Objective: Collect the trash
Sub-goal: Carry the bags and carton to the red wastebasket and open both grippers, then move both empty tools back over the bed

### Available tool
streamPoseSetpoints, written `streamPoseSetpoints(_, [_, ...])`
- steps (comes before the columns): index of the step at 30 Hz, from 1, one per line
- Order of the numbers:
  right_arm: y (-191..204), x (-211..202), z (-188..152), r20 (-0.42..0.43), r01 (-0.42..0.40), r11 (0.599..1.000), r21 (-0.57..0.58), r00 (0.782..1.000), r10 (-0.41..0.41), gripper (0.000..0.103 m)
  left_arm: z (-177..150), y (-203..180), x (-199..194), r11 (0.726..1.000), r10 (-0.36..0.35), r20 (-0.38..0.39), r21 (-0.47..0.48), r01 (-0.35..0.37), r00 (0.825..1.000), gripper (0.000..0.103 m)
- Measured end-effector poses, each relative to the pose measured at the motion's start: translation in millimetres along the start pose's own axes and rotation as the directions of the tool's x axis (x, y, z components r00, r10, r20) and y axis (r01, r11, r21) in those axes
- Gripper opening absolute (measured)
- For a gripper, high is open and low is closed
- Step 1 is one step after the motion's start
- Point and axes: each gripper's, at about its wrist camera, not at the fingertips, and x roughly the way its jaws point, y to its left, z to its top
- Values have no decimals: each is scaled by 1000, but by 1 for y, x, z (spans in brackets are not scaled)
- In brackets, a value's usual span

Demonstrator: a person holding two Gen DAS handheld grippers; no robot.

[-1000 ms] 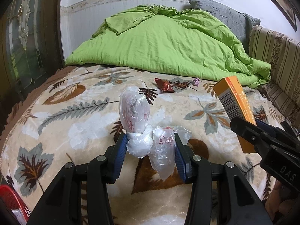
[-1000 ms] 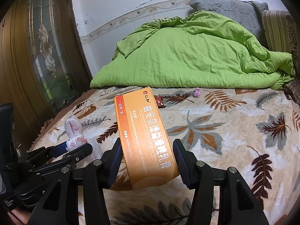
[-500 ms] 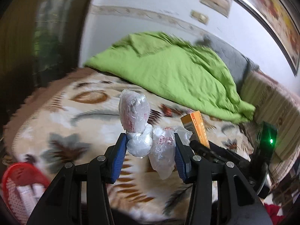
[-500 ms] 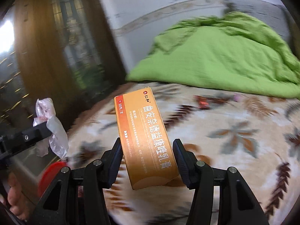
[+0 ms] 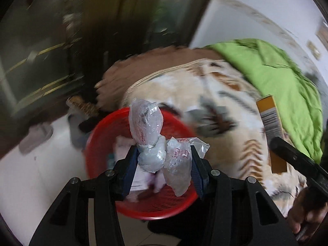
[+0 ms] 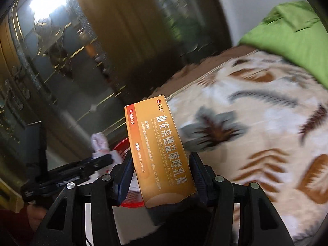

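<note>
My left gripper point(image 5: 163, 167) is shut on a knotted clear plastic bag point(image 5: 146, 127), which hangs directly over a red mesh basket point(image 5: 102, 141) on the floor beside the bed. The basket holds some paper and wrappers. My right gripper point(image 6: 160, 174) is shut on an orange medicine box point(image 6: 158, 147) with printed text, held upright. In the right wrist view the red basket point(image 6: 121, 145) peeks out behind the box, with the left gripper point(image 6: 102, 160) and its bag point(image 6: 99, 144) over it. The orange box point(image 5: 270, 127) also shows at the right of the left wrist view.
The bed with a leaf-patterned blanket point(image 5: 215, 106) lies right of the basket, a green quilt point(image 5: 287, 78) heaped at its far side. A dark wooden door with glass point(image 6: 61, 61) stands at the left. White floor point(image 5: 30, 174) surrounds the basket. A hand point(image 5: 305, 215) grips the right tool.
Both grippers swung left and down from over the bed to the bedside. The red basket now lies under the left gripper's bag. Both grips are unchanged.
</note>
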Motion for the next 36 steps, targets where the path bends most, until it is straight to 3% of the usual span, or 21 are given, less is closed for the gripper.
streamPoseSetpoints(4, [5, 36, 2, -52, -37, 999, 15, 998, 38, 60, 0, 13, 14, 999, 42, -17, 0, -42, 999, 52])
streamPoseSetpoints(7, [4, 61, 4, -94, -81, 996, 39, 992, 84, 68, -1, 21, 16, 999, 39, -14, -12, -39, 999, 63])
streamPoseSetpoints(9, [2, 61, 4, -84, -63, 997, 47, 994, 67, 68, 1, 24, 17, 999, 25, -23, -21, -25, 999, 66])
streamPoseSetpoints(17, [-41, 8, -1, 8, -23, 990, 139, 1000, 22, 68, 6, 11, 20, 1000, 3, -29, 10, -3, 1000, 67])
streamPoseSetpoints(25, [-105, -69, -21, 124, 109, 963, 246, 982, -143, 68, 6, -69, 22, 975, -91, -50, 201, 99, 995, 67])
streamPoseSetpoints(28, [-140, -99, -27, 163, 176, 931, 319, 958, -237, 68, 7, -117, 23, 942, -148, -76, 294, 164, 986, 67])
streamPoseSetpoints(31, [-181, -132, -34, 199, 234, 877, 419, 919, -340, 68, 8, -171, 25, 894, -212, -117, 376, 241, 970, 67])
streamPoseSetpoints(32, [-194, -143, -37, 213, 253, 857, 449, 901, -378, 68, 8, -190, 27, 877, -227, -135, 403, 263, 964, 67])
streamPoseSetpoints(35, [-232, -184, -50, 238, 359, 768, 530, 807, -541, 68, 8, -253, 39, 822, -273, -207, 457, 340, 939, 67])
streamPoseSetpoints(36, [-239, -191, -54, 239, 376, 750, 544, 788, -568, 68, 8, -274, 46, 806, -286, -235, 465, 365, 929, 67])
